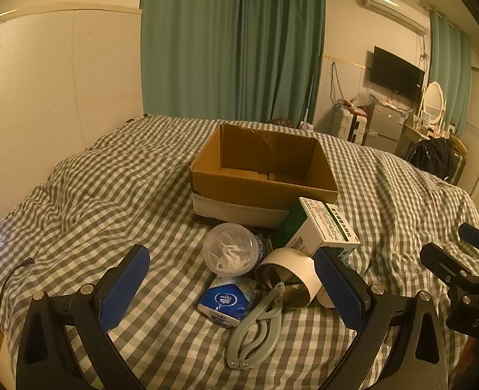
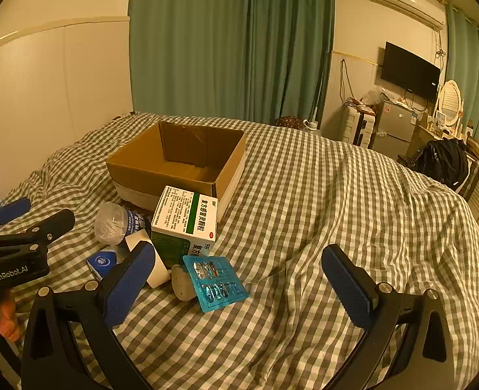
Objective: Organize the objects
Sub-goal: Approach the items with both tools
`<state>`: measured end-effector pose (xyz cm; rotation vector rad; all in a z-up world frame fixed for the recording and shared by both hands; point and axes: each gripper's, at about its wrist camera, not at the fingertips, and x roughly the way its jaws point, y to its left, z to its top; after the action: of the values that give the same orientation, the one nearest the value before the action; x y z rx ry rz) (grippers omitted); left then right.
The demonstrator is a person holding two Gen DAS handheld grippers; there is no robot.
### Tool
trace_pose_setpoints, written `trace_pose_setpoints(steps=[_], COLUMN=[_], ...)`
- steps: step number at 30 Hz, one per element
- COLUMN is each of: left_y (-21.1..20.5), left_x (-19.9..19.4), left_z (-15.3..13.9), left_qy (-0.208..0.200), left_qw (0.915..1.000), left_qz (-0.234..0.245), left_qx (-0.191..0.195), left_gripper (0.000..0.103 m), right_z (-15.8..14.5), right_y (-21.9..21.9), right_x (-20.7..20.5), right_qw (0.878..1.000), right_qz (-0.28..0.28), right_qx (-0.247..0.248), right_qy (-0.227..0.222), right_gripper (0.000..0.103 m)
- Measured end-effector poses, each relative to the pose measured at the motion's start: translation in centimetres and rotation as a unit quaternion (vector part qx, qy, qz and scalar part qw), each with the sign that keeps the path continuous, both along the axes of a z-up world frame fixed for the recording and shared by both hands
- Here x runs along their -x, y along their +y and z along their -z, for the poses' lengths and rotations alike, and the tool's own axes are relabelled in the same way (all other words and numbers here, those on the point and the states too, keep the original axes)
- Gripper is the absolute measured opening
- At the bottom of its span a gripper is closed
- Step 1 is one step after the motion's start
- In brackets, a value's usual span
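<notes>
The left gripper hangs low over the bed with its blue pads spread wide and nothing between them; the right gripper is likewise spread and holds nothing. Nearest the left gripper lie pale green scissors, long axis running away from the camera, handles near and tips reaching up into the roll of white tape, which rests on its side with its opening facing the camera. Just left of the scissors lies a blue tissue pack, and behind it a clear round container on its side. A green and white medicine box lies behind the tape, one end toward the cardboard box. From the right wrist, a blue blister pack lies flat in front of the medicine box, between that gripper's fingers but nearer the left one. The open cardboard box stands just behind the cluster on the grey checked bedcover. Beyond hang teal curtains, with a wall-mounted television to the right.
</notes>
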<state>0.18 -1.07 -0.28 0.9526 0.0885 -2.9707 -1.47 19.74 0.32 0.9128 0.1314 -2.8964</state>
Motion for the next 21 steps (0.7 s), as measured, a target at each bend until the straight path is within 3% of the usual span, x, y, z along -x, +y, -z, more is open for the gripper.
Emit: trace_pose_setpoints(steps=[21], left_y=[-0.36], left_x=[-0.27], left_z=[0.25], left_qy=[-0.007], left_qw=[1.0], left_qz=[0.005], left_qx=[0.001], left_gripper=[0.103], right_z=[-0.47], right_y=[-0.77], right_x=[-0.46], right_qw=[1.0], right_qz=[-0.01], right_qx=[-0.003], right_qy=[0.002], right_gripper=[0.103])
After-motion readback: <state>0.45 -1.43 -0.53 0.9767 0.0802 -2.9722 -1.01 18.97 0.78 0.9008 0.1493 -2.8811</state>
